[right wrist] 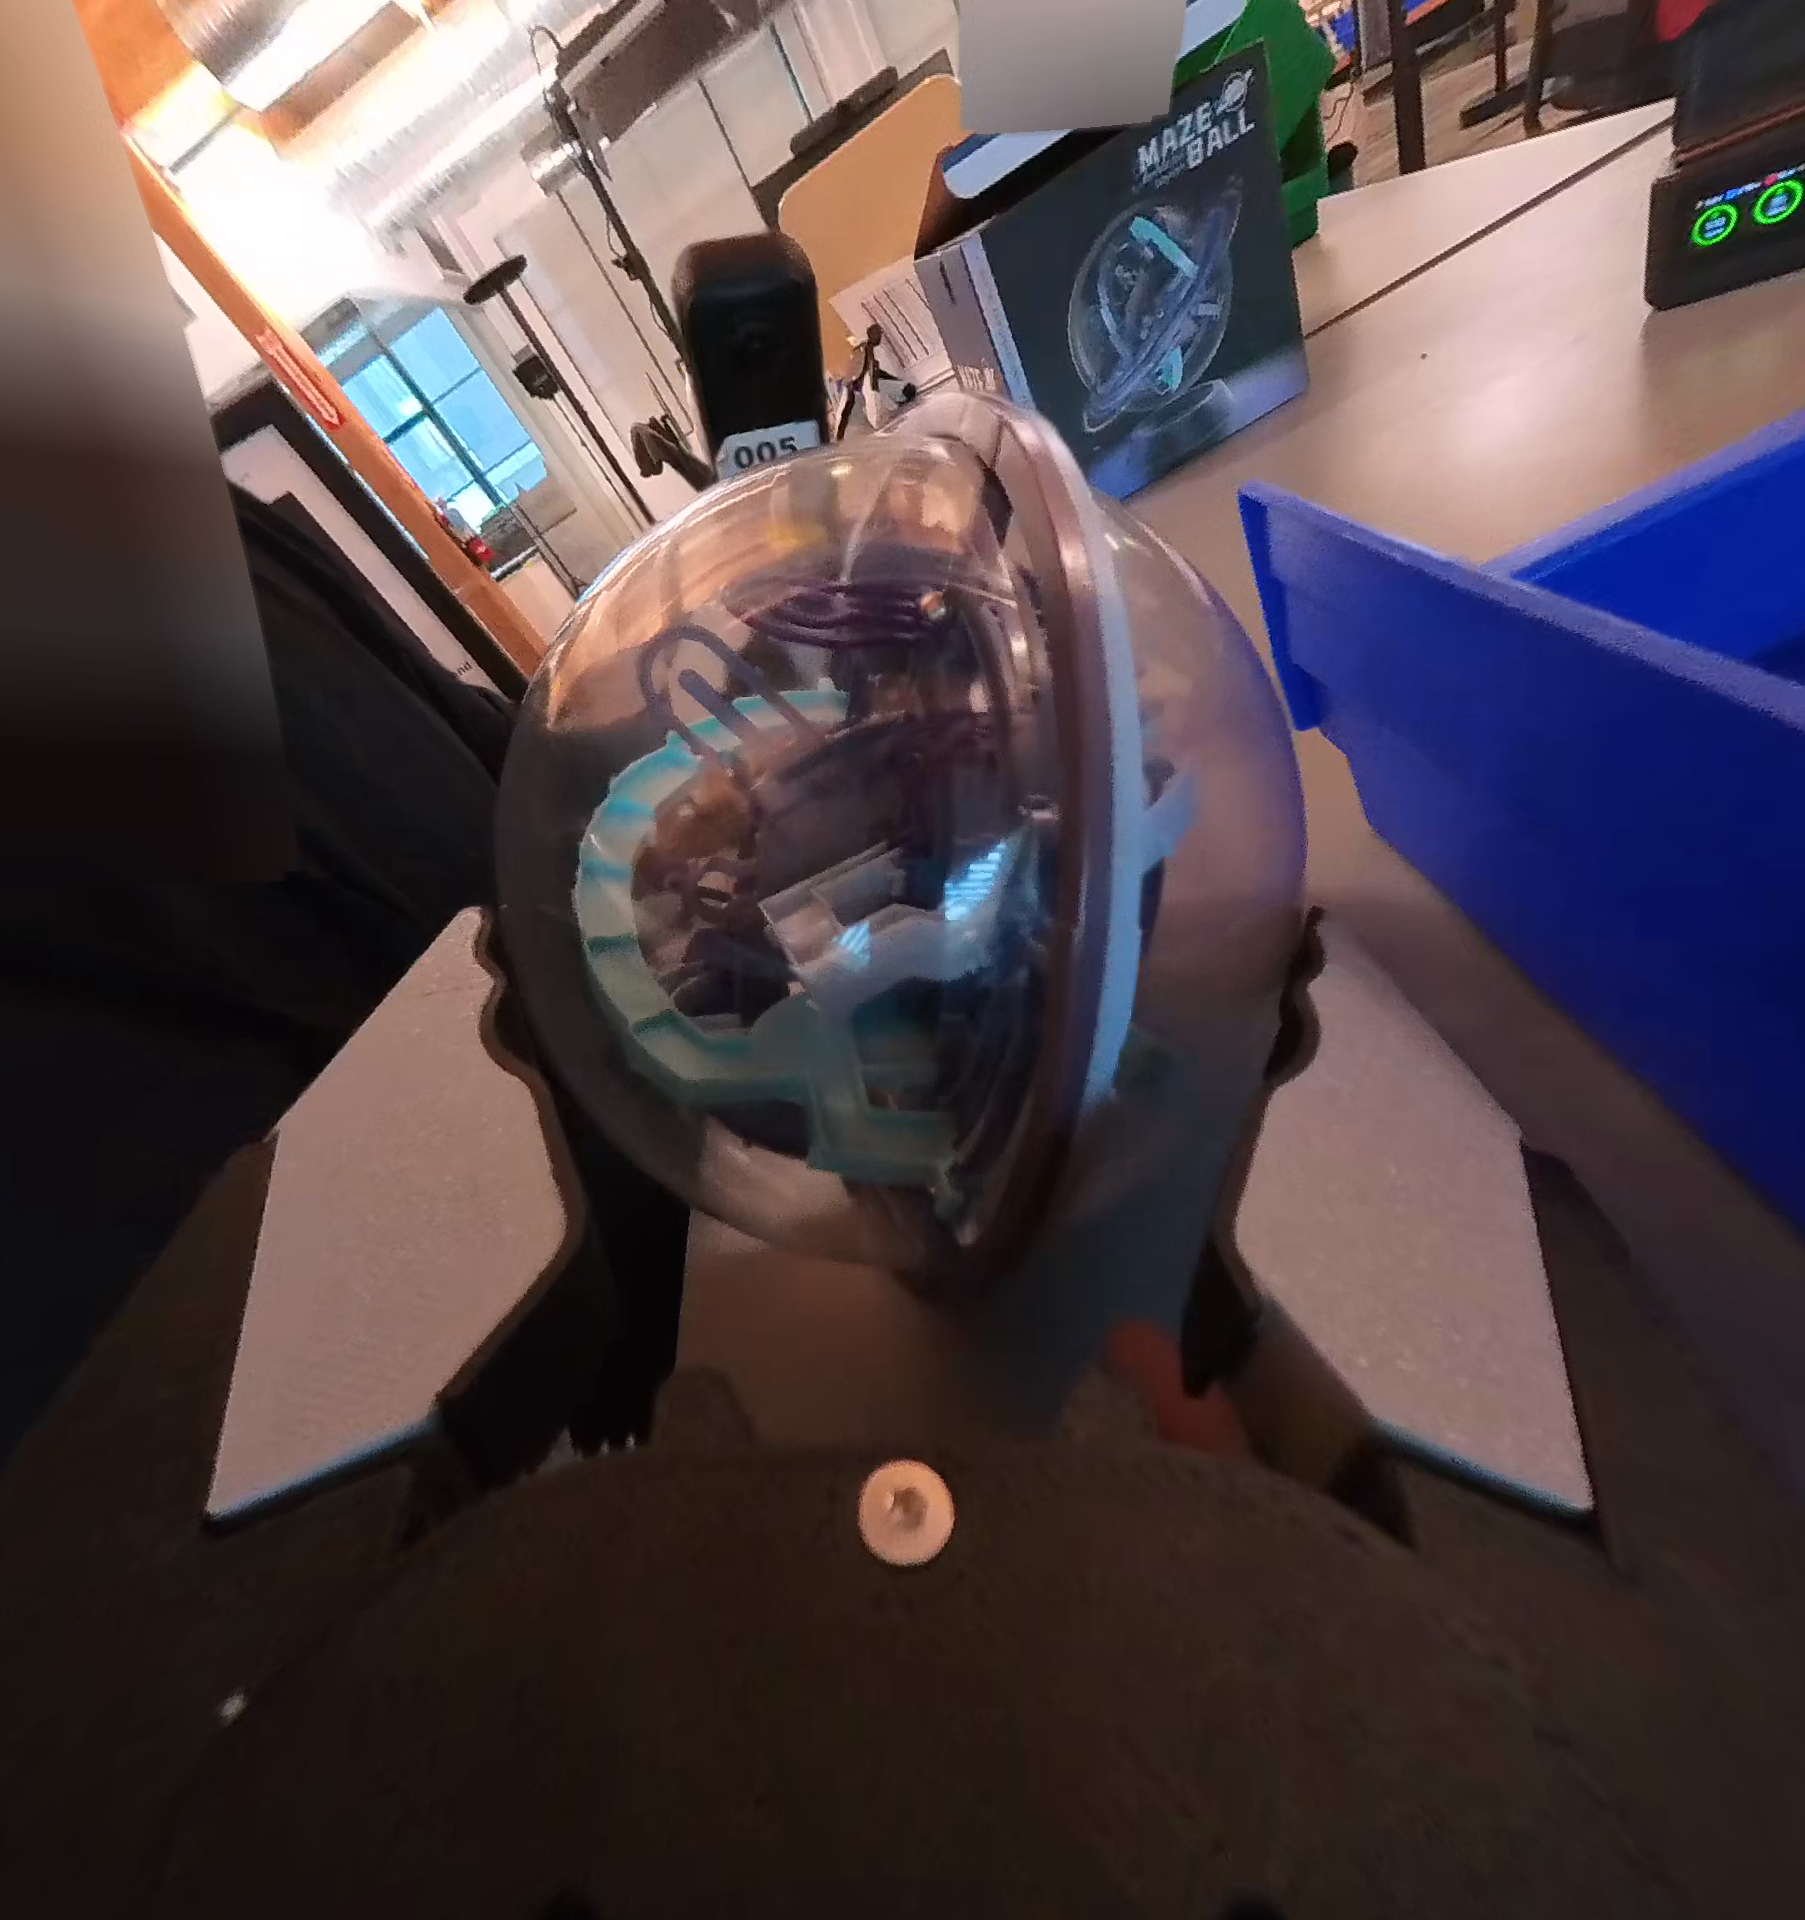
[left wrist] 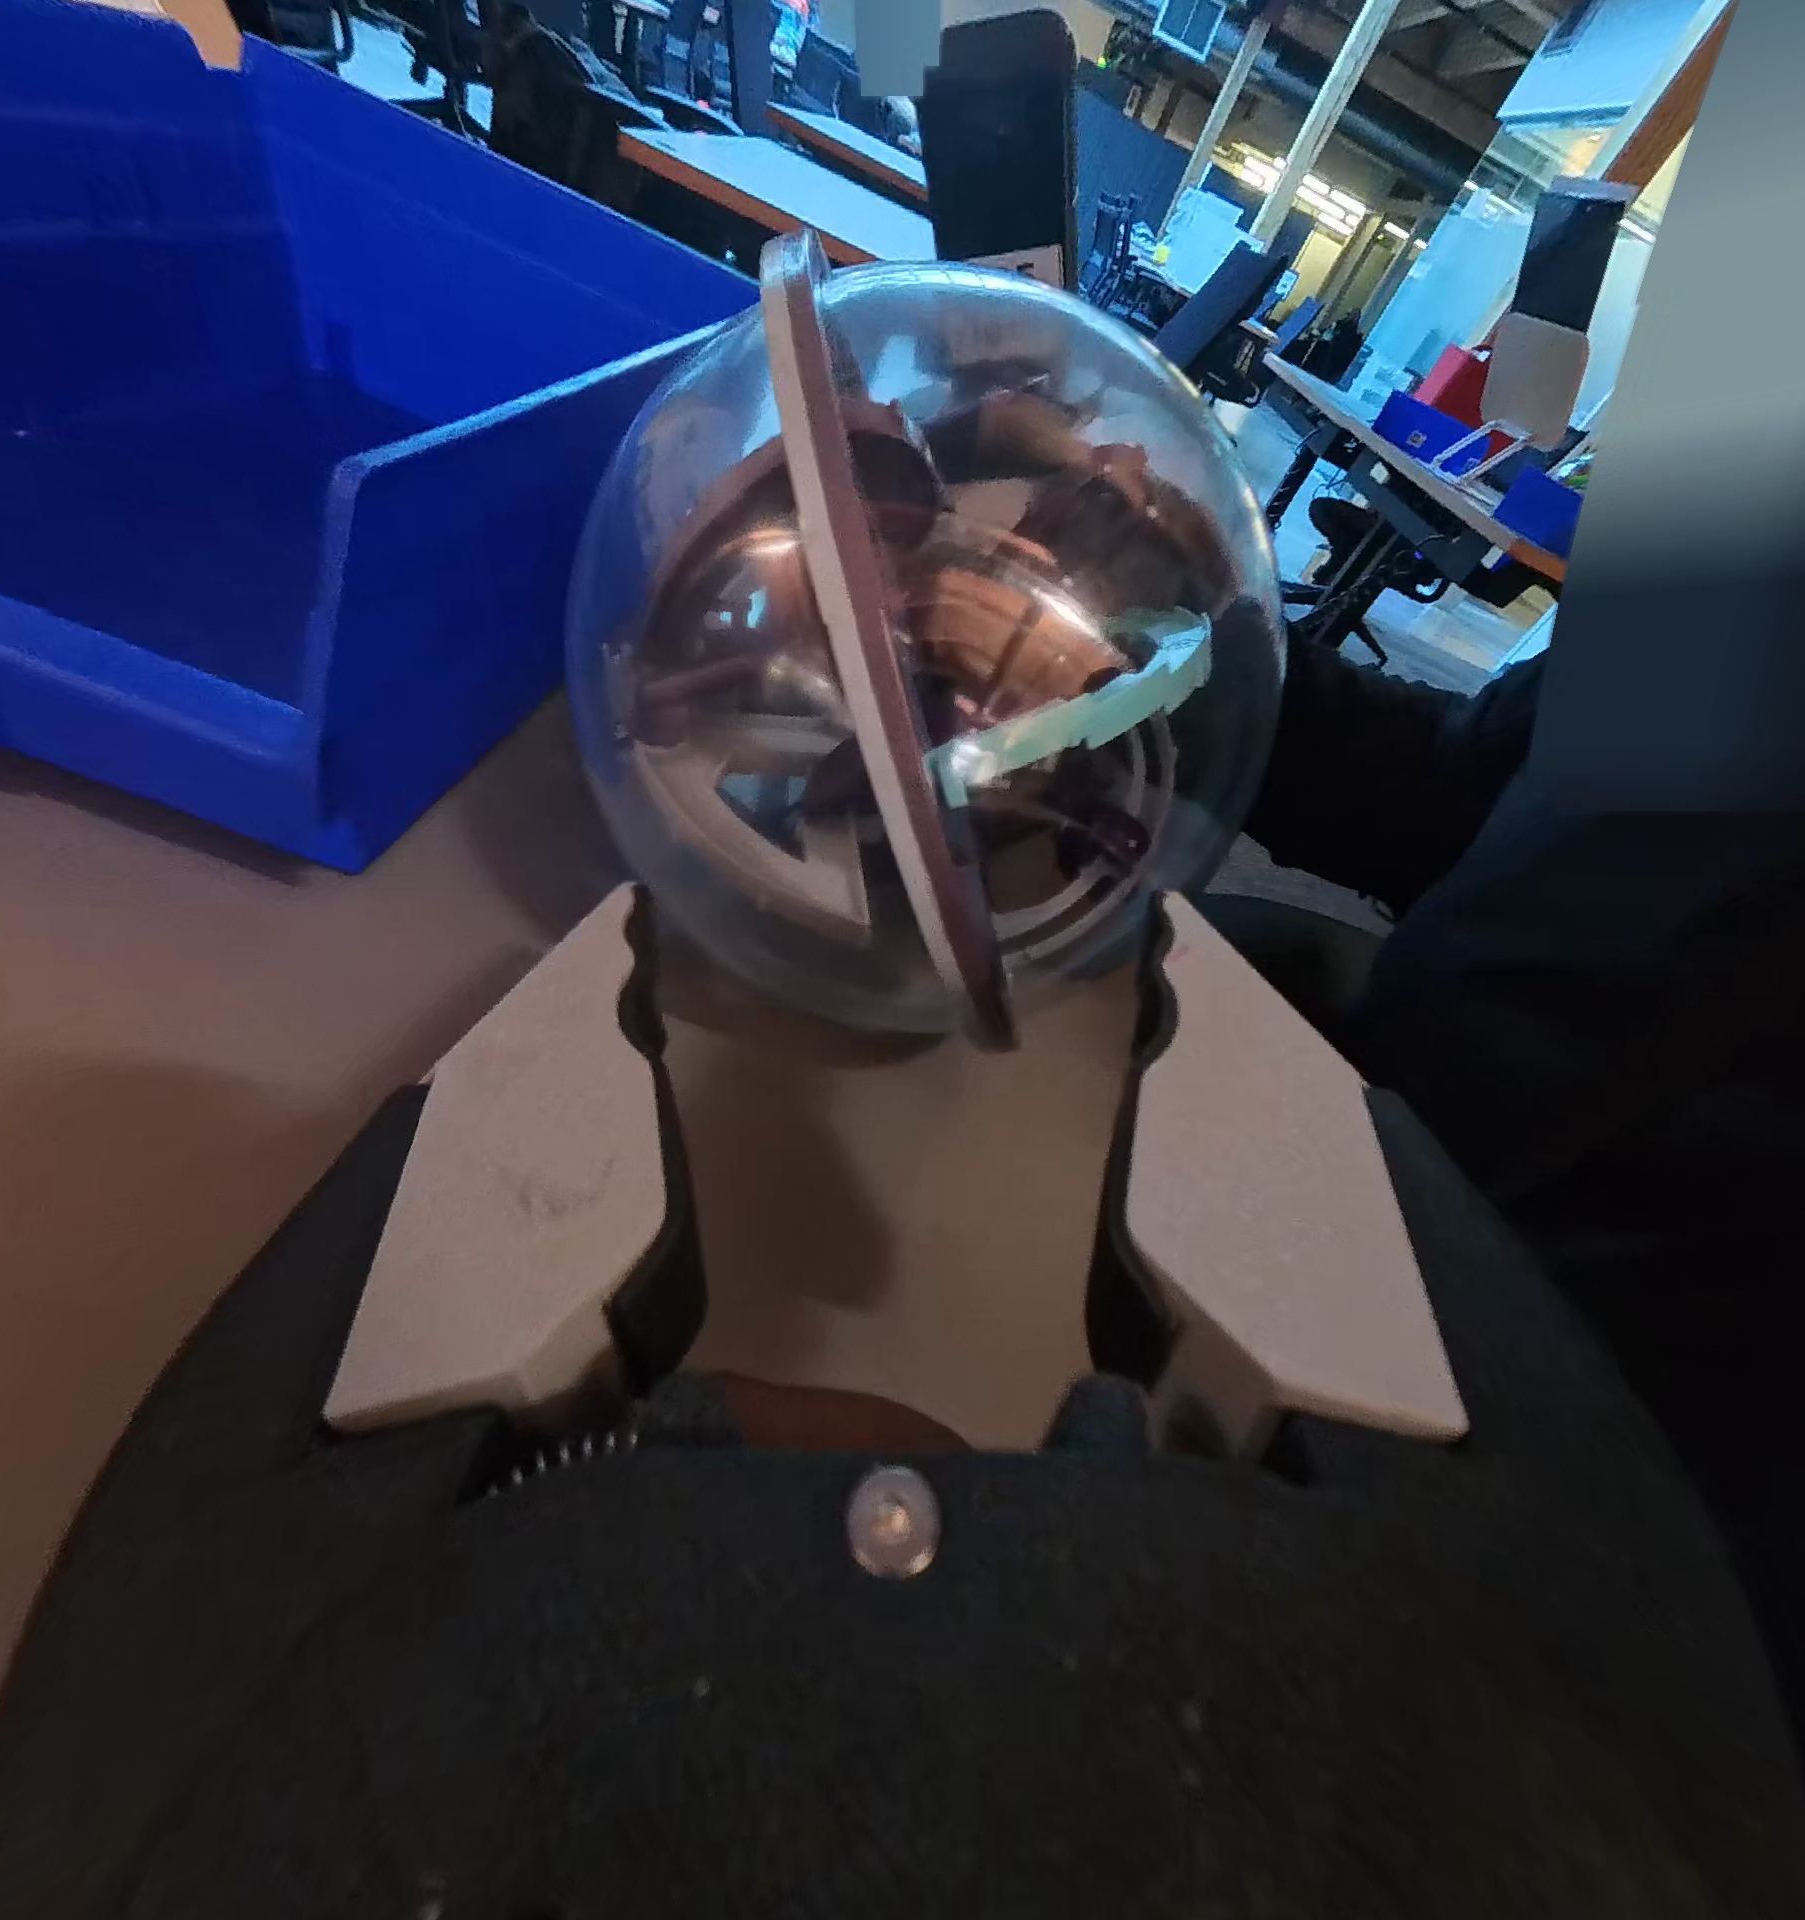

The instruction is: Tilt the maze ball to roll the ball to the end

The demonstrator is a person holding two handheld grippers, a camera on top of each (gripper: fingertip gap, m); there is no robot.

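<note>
The maze ball (left wrist: 919,644) is a clear sphere with purple, white and teal tracks inside and a rim around its middle that stands nearly upright. My left gripper (left wrist: 898,935) is shut on its near side. My right gripper (right wrist: 898,956) is shut on the maze ball (right wrist: 877,852) from the opposite side. Each gripper's black body shows behind the sphere in the other's view: the right one (left wrist: 1002,135) and the left one (right wrist: 752,343). The sphere is held just above the table. A small metal ball (right wrist: 936,607) seems to sit on a purple track near the top.
A large blue bin (left wrist: 202,468) stands on the tan table (left wrist: 98,1039), close beside the sphere; it also shows in the right wrist view (right wrist: 1604,779). The toy's box (right wrist: 1158,281) and a black device with green rings (right wrist: 1750,229) stand farther back. A person in dark clothing (left wrist: 1604,1039) is close by.
</note>
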